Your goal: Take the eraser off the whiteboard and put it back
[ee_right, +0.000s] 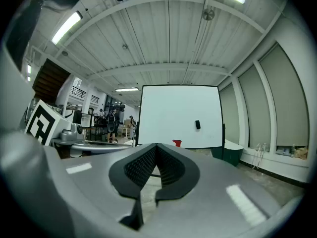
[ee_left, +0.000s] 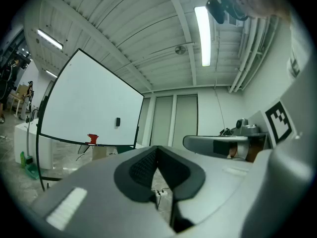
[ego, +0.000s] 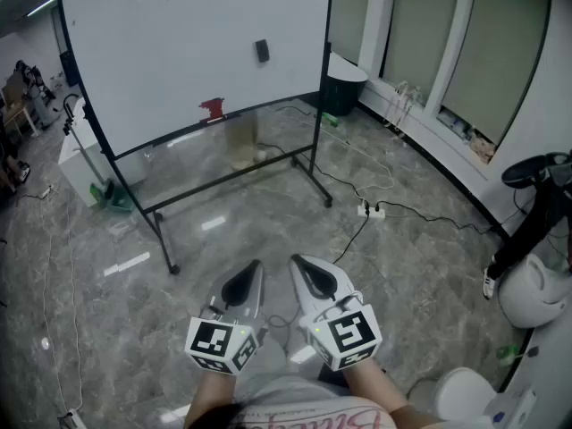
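Observation:
A small dark eraser (ego: 262,51) sticks to the face of the big whiteboard (ego: 179,52) on a wheeled stand, far across the floor. The eraser (ee_left: 118,122) shows as a tiny black block in the left gripper view, and the eraser (ee_right: 197,125) likewise in the right gripper view. Both grippers are held side by side close to the person's body, well short of the board. My left gripper (ego: 243,284) has its jaws together with nothing between them. My right gripper (ego: 308,275) is also shut and empty.
A red object (ego: 213,107) sits on the board's tray. A dark bin (ego: 342,86) stands right of the board. Cables and a power strip (ego: 369,209) lie on the marble floor. White equipment (ego: 532,293) stands at the right, a white cabinet (ego: 80,159) at the left.

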`<state>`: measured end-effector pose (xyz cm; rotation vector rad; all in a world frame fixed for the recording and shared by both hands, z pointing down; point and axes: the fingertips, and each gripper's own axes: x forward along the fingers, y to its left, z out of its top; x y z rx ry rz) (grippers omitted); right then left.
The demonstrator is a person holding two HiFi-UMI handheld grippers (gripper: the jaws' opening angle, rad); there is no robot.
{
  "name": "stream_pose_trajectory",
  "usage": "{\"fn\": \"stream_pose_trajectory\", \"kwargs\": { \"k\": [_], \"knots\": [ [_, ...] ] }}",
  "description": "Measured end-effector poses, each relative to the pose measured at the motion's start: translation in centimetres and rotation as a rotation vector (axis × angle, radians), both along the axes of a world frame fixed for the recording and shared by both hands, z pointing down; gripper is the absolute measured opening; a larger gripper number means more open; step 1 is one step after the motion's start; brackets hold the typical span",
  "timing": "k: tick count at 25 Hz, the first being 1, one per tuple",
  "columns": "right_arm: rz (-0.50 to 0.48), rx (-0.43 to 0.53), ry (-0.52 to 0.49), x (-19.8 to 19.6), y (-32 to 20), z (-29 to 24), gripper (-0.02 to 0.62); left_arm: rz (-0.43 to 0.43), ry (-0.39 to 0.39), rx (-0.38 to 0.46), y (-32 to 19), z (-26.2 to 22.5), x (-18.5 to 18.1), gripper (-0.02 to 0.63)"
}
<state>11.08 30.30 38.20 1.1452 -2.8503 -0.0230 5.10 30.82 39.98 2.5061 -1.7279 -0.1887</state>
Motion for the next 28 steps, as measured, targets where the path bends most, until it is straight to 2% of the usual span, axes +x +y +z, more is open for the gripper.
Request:
{"fn": "stream_pose_trajectory", "kwargs": {
  "k": [6, 12, 18, 28],
  "knots": [
    [-0.006, 0.028, 0.003, -0.3, 0.1, -0.5, 0.000, 0.013, -0.007, 0.011, 0.0, -0.5, -0.1, 0.000],
    [-0.002, 0.015, 0.013, 0.5, 0.3, -0.2, 0.000, 0.009, 0.007, 0.007, 0.0, -0.3, 0.4, 0.000],
    [-0.001, 0.040, -0.018, 1.2, -0.2, -0.7, 0.002, 0.010, 0.027, -0.009, -0.7, 0.4, 0.8, 0.000],
    [0.000, 0.012, -0.005, -0.6, -6.1, 0.1, 0.002, 0.011, 0.031, -0.014, -6.6, 0.3, -1.1, 0.000]
  ]
}}
